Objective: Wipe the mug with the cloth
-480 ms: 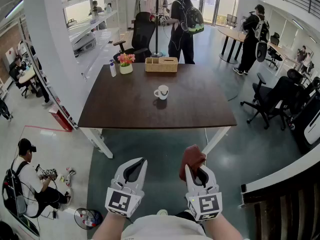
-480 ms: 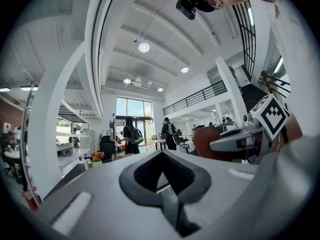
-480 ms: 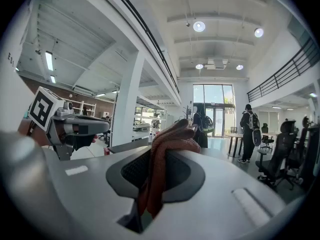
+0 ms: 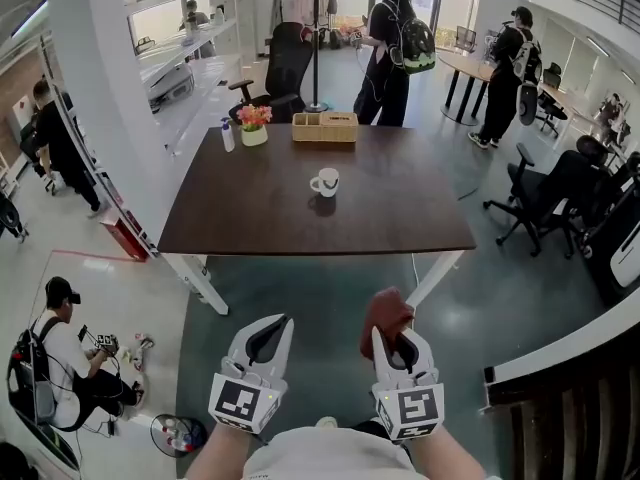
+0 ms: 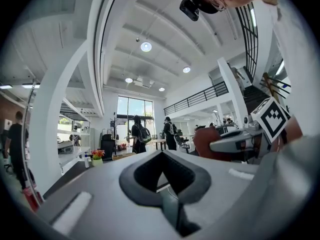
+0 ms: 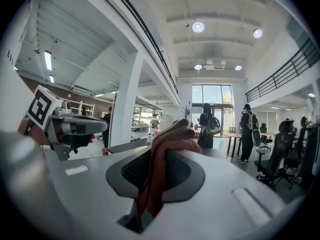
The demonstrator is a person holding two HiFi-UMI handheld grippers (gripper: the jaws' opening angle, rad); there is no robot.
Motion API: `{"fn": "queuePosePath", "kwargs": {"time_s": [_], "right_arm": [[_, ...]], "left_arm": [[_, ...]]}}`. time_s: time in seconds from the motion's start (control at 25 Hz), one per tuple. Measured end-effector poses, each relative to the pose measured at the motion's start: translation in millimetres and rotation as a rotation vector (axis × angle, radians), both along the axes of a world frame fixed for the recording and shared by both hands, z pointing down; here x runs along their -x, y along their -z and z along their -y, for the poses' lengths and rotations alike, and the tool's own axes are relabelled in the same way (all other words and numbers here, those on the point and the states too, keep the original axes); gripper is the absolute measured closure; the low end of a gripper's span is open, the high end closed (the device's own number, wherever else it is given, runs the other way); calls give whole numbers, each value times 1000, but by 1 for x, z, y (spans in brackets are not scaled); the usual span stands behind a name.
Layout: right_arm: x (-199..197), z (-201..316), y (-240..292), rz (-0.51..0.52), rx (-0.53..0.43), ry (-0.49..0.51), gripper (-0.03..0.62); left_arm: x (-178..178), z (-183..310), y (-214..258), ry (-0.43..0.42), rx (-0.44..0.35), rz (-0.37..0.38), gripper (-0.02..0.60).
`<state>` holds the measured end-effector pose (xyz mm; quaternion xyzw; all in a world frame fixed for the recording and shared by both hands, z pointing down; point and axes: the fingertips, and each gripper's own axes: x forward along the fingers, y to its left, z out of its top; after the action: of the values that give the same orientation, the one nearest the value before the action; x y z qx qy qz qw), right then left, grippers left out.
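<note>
Dark brown table (image 4: 250,223) is standing ahead. Left tool (image 4: 279,321) is hovering short of the table's near edge, jaws together, gripping nothing. Right tool (image 4: 392,336), beside it, is clamping a reddish-brown cloth (image 4: 385,311) that is bunching past the tips. White mug (image 4: 324,182) is sitting upright near the table's middle, well apart from both tools.

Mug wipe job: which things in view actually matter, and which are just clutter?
Job:
mug
cloth, clamped in the right hand-held gripper

Lying about, at the far edge of the table:
flower pot
basket
bottle
</note>
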<state>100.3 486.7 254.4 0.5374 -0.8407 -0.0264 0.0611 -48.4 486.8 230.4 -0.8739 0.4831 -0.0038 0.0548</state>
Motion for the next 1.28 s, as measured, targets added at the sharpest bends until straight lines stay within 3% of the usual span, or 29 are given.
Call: {"fn": "queuePosePath", "kwargs": {"time_s": [0.4, 0.72, 0.96, 1.28], "right_arm": [[-6, 5, 4, 16, 9, -18, 514], [2, 39, -9, 11, 36, 6, 514], [1, 95, -22, 27, 54, 56, 513], [-4, 222, -30, 24, 101, 107, 513]], "left_arm": [[2, 5, 2, 8, 4, -5, 581], [15, 35, -6, 40, 15, -4, 581], [14, 80, -20, 70, 40, -7, 581], [10, 196, -27, 115, 73, 20, 581]]}}
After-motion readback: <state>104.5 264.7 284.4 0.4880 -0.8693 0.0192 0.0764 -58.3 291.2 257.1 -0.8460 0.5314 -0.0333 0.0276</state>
